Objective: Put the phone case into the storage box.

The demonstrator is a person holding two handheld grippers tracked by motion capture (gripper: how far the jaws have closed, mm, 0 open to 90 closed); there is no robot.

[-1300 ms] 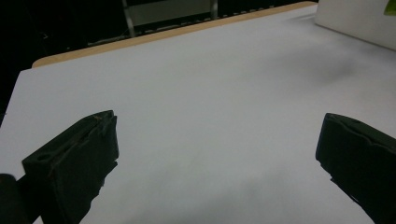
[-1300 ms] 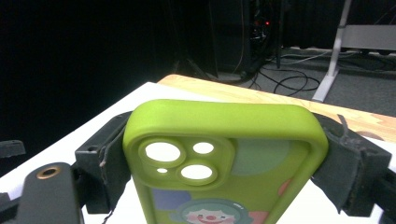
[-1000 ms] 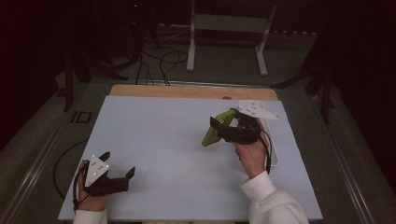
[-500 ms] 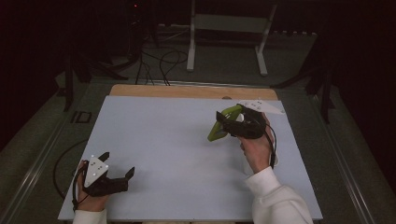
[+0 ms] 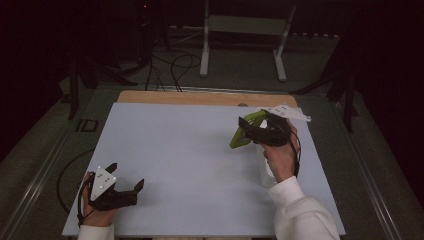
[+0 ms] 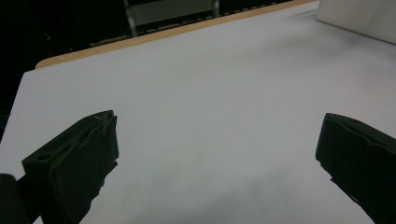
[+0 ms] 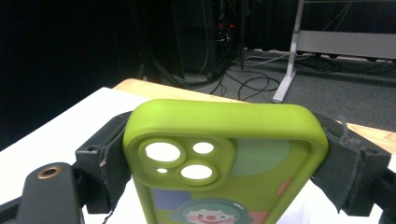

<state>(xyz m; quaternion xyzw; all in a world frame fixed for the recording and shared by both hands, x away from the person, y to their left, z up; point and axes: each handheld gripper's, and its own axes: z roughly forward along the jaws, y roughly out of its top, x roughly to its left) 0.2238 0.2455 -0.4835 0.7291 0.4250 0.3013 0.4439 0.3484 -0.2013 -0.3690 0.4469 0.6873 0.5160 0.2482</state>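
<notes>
The right gripper [image 5: 250, 131] held a lime-green phone case [image 5: 246, 131] lifted off the table [image 5: 190, 150], its jaws pressed against the two long sides of the case. In the right gripper view the phone case [image 7: 224, 158] showed its inner face, with three camera cut-outs near the top and a cartoon clown face printed lower down, and the pads squeezed it from either side. Seen from the high view, the case sat toward two o'clock on the white surface, tilted with one end lower, at about eight o'clock from the hand.

As a judgement, the pick-up was done and the carrying or placing was left; no target spot for the case could be told from the pictures.

The left gripper [image 5: 125, 177] rested near the table's front edge at about seven o'clock, its jaws spread wide with nothing between them, as the left gripper view [image 6: 219, 154] confirmed over bare white surface.

Room for moving looked generous: the middle of the table lay bare from nine o'clock across to the centre. A white block [image 5: 265, 162] lay close under the right hand [image 5: 280, 157], the nearest thing to mind on a descent. The table's right edge ran nearby at three o'clock, and a wooden strip [image 5: 200, 97] marked the far edge at twelve
</notes>
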